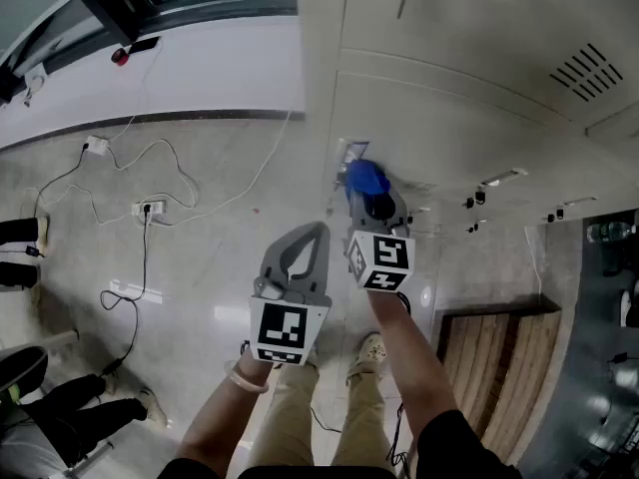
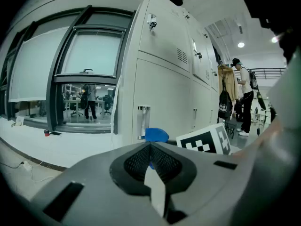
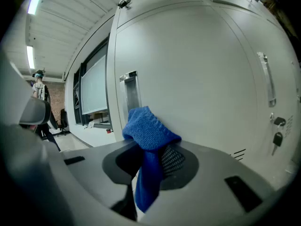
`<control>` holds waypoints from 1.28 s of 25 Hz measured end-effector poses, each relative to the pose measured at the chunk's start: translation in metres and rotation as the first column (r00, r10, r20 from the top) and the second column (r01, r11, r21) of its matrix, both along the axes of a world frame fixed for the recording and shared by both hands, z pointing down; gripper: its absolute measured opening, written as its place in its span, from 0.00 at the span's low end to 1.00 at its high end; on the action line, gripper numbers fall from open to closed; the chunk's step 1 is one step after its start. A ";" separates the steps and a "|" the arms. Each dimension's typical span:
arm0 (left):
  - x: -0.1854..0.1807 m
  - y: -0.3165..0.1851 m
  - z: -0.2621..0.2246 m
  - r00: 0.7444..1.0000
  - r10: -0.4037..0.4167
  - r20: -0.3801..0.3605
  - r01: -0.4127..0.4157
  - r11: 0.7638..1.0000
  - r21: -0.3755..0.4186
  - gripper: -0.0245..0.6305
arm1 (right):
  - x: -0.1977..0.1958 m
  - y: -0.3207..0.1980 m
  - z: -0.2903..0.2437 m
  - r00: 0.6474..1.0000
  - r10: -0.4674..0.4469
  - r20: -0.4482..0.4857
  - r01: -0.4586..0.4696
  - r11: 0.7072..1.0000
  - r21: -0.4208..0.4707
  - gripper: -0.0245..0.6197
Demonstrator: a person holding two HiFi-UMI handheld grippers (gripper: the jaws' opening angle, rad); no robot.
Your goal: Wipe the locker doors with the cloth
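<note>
Cloth: blue knit (image 3: pixel 149 134), clamped between the fingers of the right gripper (image 1: pixel 365 196). A rounded fold stands up past the fingertips, and a tail hangs down through the gap toward the camera.
Right gripper: fingers closed on the cloth. The person's right arm reaches it forward, and its marker cube (image 1: pixel 381 259) faces the head camera.
Cloth and door: the fold sits at the surface of the pale locker door (image 3: pixel 202 65), just right of the recessed handle plate (image 3: pixel 129 94) near the door's left edge. No view shows whether it actually presses on the panel.
Left gripper (image 1: pixel 308 236): fingers closed tip to tip with nothing between them. It is held just left of the right gripper and nearer the person, off the door.
Left gripper view: the cloth shows as a blue patch beyond the closed fingertips, with the right gripper's marker cube just right of it.
Lockers: a row of pale doors runs away to the right. One door carries vent slots (image 1: pixel 589 68), and keys (image 3: pixel 277 136) hang from a lock at the right edge of the wiped door.
Floor: pale and glossy, with white cables and a power strip (image 1: pixel 150 208) lying to the left, well apart from both grippers.
Far background: a large window (image 2: pixel 89 74) stands left of the lockers, and a person (image 2: pixel 244 98) stands far along the row on the right.
</note>
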State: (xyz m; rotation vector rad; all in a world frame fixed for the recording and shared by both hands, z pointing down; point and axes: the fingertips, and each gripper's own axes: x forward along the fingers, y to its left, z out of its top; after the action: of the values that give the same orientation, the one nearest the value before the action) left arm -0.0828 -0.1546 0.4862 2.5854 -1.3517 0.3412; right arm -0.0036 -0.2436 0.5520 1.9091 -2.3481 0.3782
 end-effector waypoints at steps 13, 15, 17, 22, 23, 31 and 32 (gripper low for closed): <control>0.019 0.004 0.005 0.999 0.035 -0.010 -0.036 0.999 -0.024 0.05 | 0.047 0.007 -0.002 0.997 0.071 -0.043 -0.071 0.997 -0.003 0.17; 0.028 0.006 0.004 0.999 0.040 -0.017 -0.040 0.999 -0.022 0.05 | 0.060 0.010 -0.001 0.995 0.092 -0.039 -0.092 0.996 -0.011 0.17; 0.038 0.007 0.002 0.999 0.046 -0.021 -0.046 0.999 -0.019 0.05 | 0.073 0.012 0.000 0.993 0.110 -0.032 -0.111 0.994 -0.018 0.17; 0.060 0.007 0.001 0.998 0.051 -0.028 -0.052 0.998 -0.022 0.05 | 0.099 0.016 0.002 0.992 0.118 -0.045 -0.119 0.993 -0.019 0.17; 0.063 0.007 0.002 0.998 0.050 -0.029 -0.051 0.998 -0.025 0.05 | 0.103 0.016 0.002 0.992 0.114 -0.049 -0.115 0.993 -0.019 0.17; 0.085 0.009 0.004 0.999 0.048 -0.022 -0.049 0.998 -0.034 0.05 | 0.130 0.020 0.006 0.992 0.114 -0.048 -0.115 0.993 -0.018 0.17; 0.087 0.009 0.004 0.999 0.047 -0.019 -0.047 0.998 -0.034 0.05 | 0.132 0.020 0.007 0.992 0.112 -0.051 -0.113 0.993 -0.017 0.17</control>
State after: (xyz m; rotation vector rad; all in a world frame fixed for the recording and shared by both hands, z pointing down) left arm 0.0042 -0.1454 0.4902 2.5889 -1.2691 0.3442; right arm 0.1286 -0.2235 0.5587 2.0232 -2.2040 0.3579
